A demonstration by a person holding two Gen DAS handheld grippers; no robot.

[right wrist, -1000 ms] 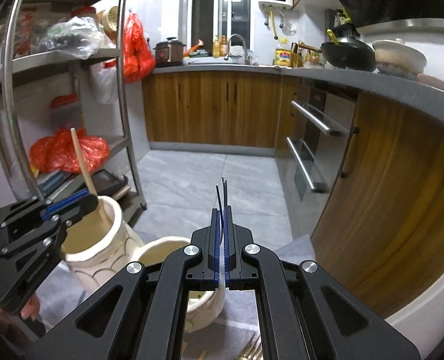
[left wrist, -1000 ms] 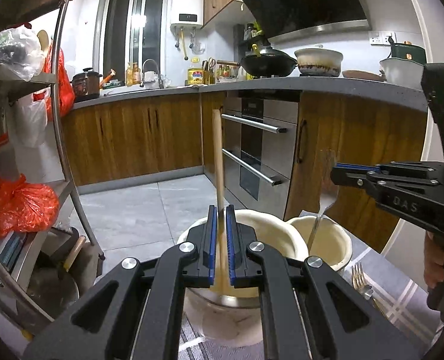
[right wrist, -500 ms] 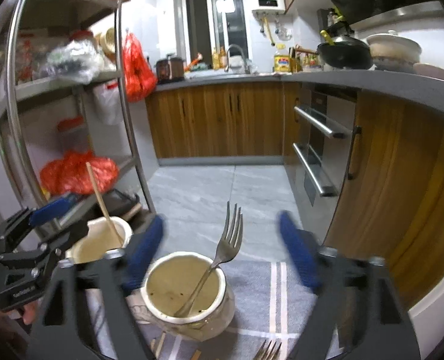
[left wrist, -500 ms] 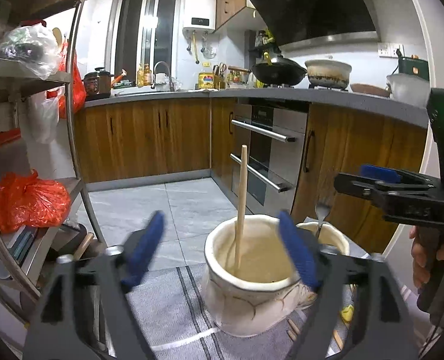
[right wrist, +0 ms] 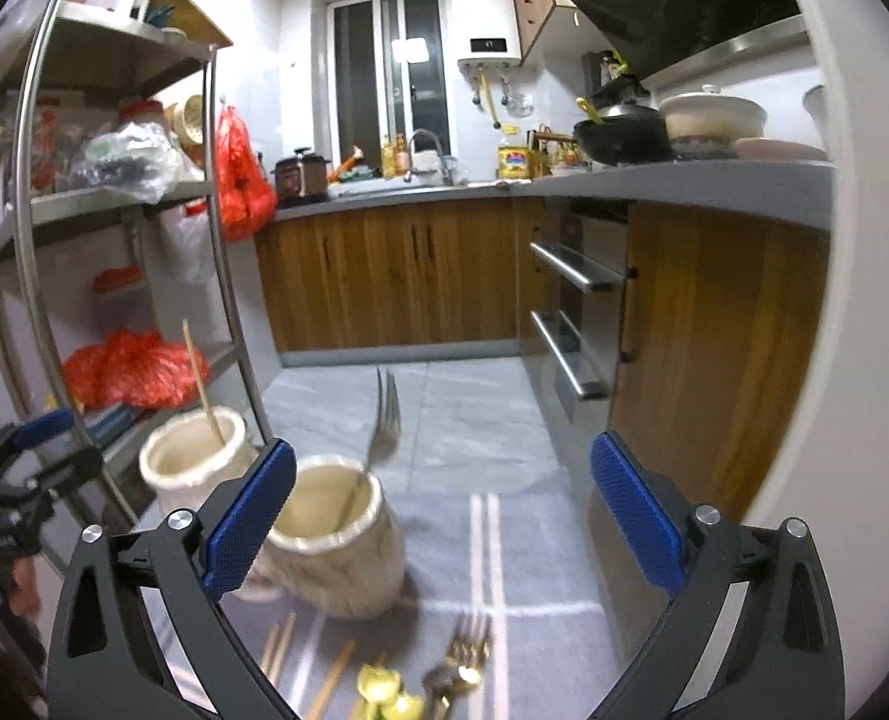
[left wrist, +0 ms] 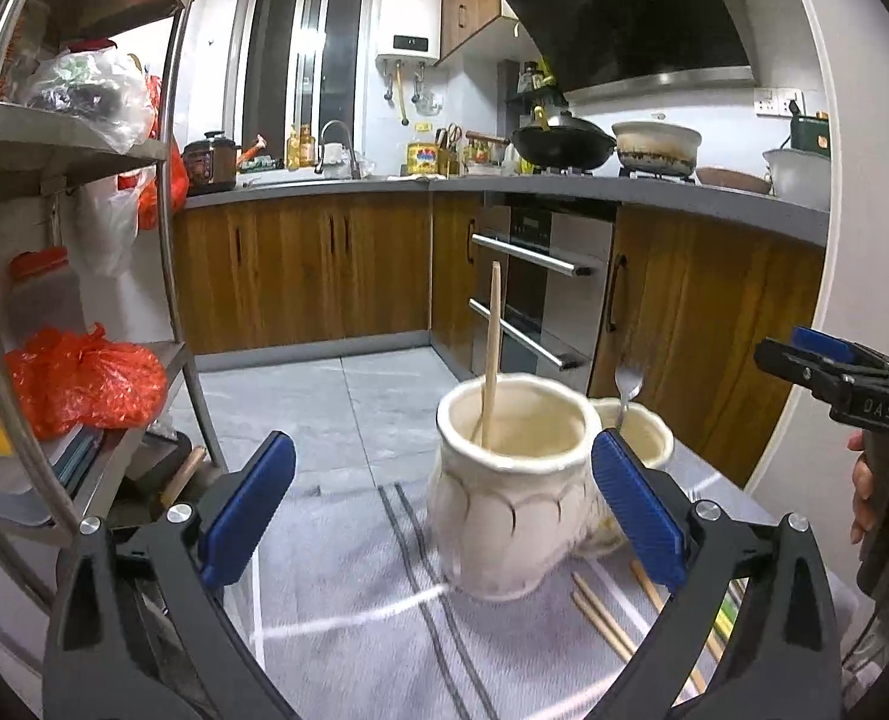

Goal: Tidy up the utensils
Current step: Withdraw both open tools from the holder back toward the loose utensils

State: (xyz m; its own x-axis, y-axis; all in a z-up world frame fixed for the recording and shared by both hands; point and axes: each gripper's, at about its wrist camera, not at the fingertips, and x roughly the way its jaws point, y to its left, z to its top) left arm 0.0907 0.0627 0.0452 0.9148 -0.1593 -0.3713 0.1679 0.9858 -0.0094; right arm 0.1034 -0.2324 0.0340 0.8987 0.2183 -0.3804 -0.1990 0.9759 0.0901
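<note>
Chopsticks (left wrist: pixel 603 621) and loose forks (right wrist: pixel 465 639) lie scattered on the grey striped cloth (left wrist: pixel 348 546) that covers the worktop, at its near edge, in front of two cream ceramic jars. The larger jar (left wrist: pixel 513 489) holds one wooden chopstick (left wrist: pixel 491 354) leaning against its rim; the smaller jar (right wrist: pixel 339 546), touching or just beside it, holds a fork (right wrist: pixel 378 432) standing tines up. The left gripper (left wrist: pixel 441 507) hangs just short of the larger jar, its blue fingers (left wrist: pixel 246 507) spread as wide as they go and gripping nothing, the jar framed between them but untouched. The right gripper (right wrist: pixel 441 507) is likewise fully spread and empty, the smaller jar just ahead of its left finger. A person's hand (left wrist: pixel 864 489) holds the right gripper's handle. A steel rack (right wrist: pixel 114 228) with red bags crowds the left side. Beyond are grey floor tiles, wooden cabinets, an oven, a sink and a wok (left wrist: pixel 561 144) under a black hood.
</note>
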